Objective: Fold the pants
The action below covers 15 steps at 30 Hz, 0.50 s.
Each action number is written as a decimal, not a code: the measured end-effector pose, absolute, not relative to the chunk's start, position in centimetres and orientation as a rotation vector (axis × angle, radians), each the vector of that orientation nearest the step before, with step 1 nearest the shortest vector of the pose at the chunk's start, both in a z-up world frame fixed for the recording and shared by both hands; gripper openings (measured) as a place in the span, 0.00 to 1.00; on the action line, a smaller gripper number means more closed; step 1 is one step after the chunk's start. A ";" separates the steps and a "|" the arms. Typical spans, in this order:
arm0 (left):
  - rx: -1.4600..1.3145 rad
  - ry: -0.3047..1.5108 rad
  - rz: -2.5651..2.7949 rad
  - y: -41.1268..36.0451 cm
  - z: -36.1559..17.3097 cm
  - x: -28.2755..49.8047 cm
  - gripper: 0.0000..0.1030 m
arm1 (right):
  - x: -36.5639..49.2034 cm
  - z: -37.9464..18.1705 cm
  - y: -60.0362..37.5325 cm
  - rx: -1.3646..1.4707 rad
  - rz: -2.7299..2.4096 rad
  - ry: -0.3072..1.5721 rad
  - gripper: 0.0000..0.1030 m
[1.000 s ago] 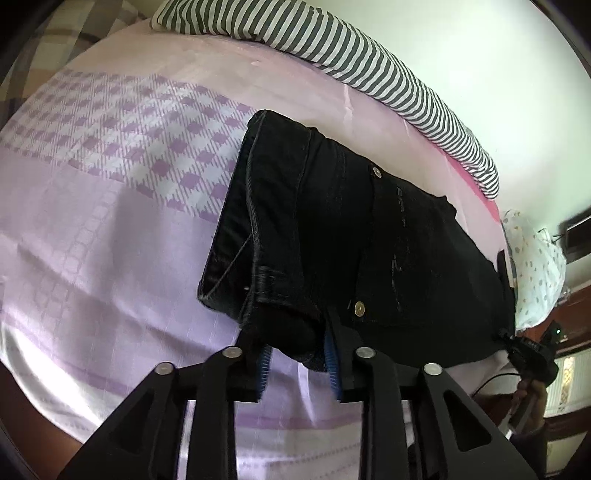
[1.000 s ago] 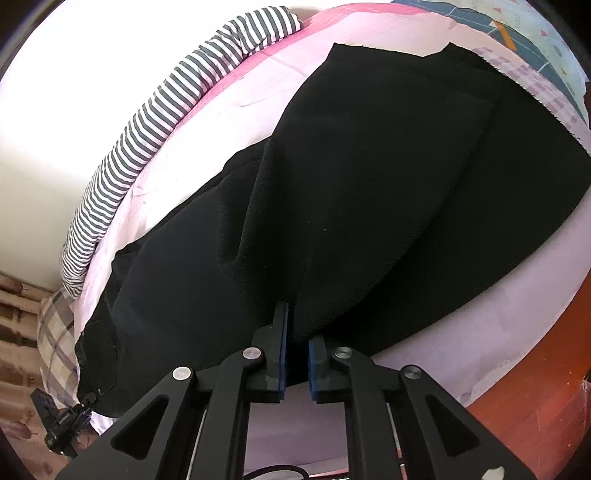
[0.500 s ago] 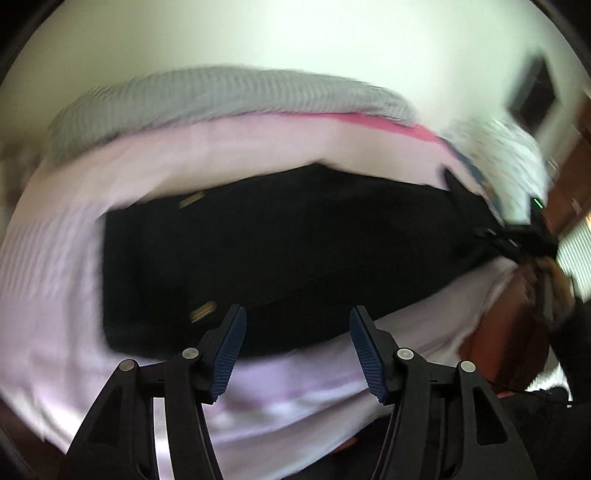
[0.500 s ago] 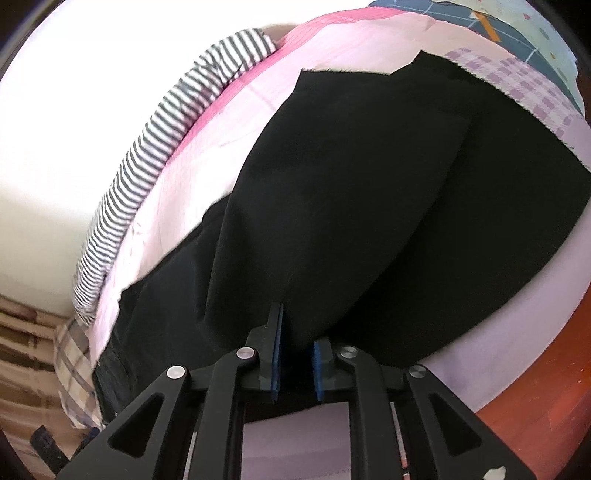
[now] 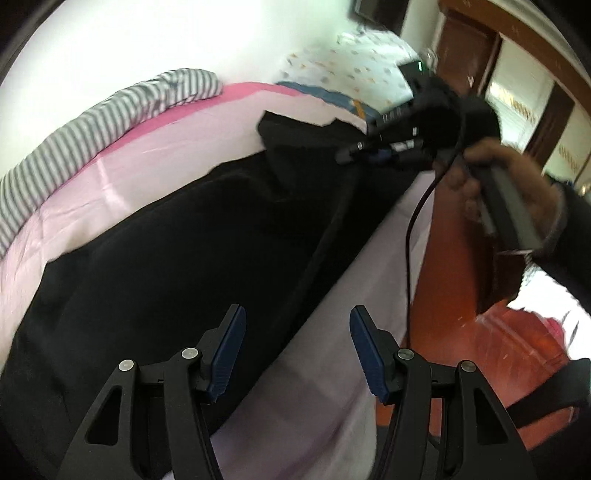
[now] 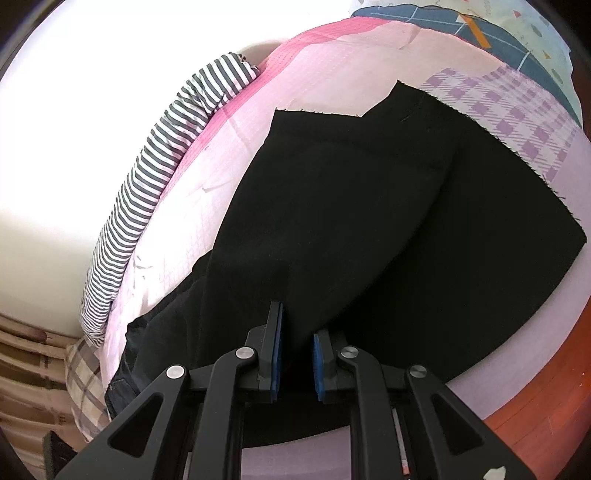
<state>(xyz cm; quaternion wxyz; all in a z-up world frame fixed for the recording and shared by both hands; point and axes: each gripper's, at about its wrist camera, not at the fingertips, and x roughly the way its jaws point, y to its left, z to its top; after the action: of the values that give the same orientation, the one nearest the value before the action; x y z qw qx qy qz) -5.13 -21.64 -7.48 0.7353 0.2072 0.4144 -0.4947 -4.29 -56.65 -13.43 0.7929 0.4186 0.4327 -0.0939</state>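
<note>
Black pants [image 5: 192, 251] lie lengthwise along the near edge of a pink-and-lilac bed. In the left wrist view my left gripper [image 5: 295, 350] is open and empty, over the pants' near edge and the sheet. In the right wrist view the legs [image 6: 388, 221] stretch away to frayed hems, the waist at lower left. My right gripper [image 6: 295, 363] is shut on a fold of the pants' near edge. The right gripper also shows in the left wrist view [image 5: 373, 153], held by a hand, at the leg end.
A striped pillow [image 6: 155, 206] lies along the far wall side of the bed. A patterned pillow [image 6: 480, 29] sits past the hems. A reddish wooden bed frame [image 6: 546, 417] and floor [image 5: 517, 350] run along the near side. A plaid cushion [image 6: 85, 380] lies beyond the waist.
My left gripper let go of the waistband, opened wide and swung right toward the leg end. My right gripper stays shut on the fold, with the hems further away.
</note>
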 end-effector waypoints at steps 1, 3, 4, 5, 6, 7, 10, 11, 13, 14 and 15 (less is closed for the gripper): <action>0.461 0.903 -1.081 -22.4 -7.8 -5.0 0.58 | -4.3 -13.3 -56.7 0.894 -0.199 0.931 0.14; 0.460 0.917 -1.060 -23.8 -8.4 -4.4 0.58 | -4.2 -13.1 -56.8 0.889 -0.191 0.931 0.14; 0.447 0.933 -1.050 -24.4 -8.8 -3.9 0.58 | -4.2 -13.0 -56.9 0.892 -0.187 0.929 0.14; 0.443 0.944 -1.039 -24.9 -9.1 -3.6 0.58 | -4.3 -13.1 -57.1 0.893 -0.186 0.930 0.14; 0.447 0.951 -1.037 -25.3 -9.4 -3.3 0.58 | -4.3 -13.1 -57.3 0.896 -0.187 0.930 0.14; 0.454 0.960 -1.039 -25.9 -9.8 -3.2 0.58 | -4.3 -13.2 -57.4 0.901 -0.187 0.929 0.14; 0.466 0.963 -1.056 -26.6 -10.4 -3.5 0.57 | -4.3 -13.6 -58.2 0.910 -0.200 0.928 0.14; 0.473 0.960 -1.059 -27.0 -10.6 -3.7 0.53 | -4.4 -13.7 -58.6 0.922 -0.204 0.925 0.15; 0.489 0.964 -1.071 -27.4 -10.8 -3.8 0.30 | -4.5 -13.9 -59.4 0.941 -0.215 0.914 0.16; 0.505 0.973 -1.072 -27.6 -11.1 -3.9 0.22 | -4.7 -13.8 -59.9 0.943 -0.230 0.906 0.18; 0.511 0.967 -1.060 -27.6 -11.1 -3.9 0.20 | -4.8 -13.9 -60.3 0.948 -0.241 0.897 0.18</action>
<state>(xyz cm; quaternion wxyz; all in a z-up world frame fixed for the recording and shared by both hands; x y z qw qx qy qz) -3.90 -27.61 -11.09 0.7239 0.2313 0.4380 -0.4802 -4.77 -60.32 -13.85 0.7877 0.4400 0.4163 -0.1119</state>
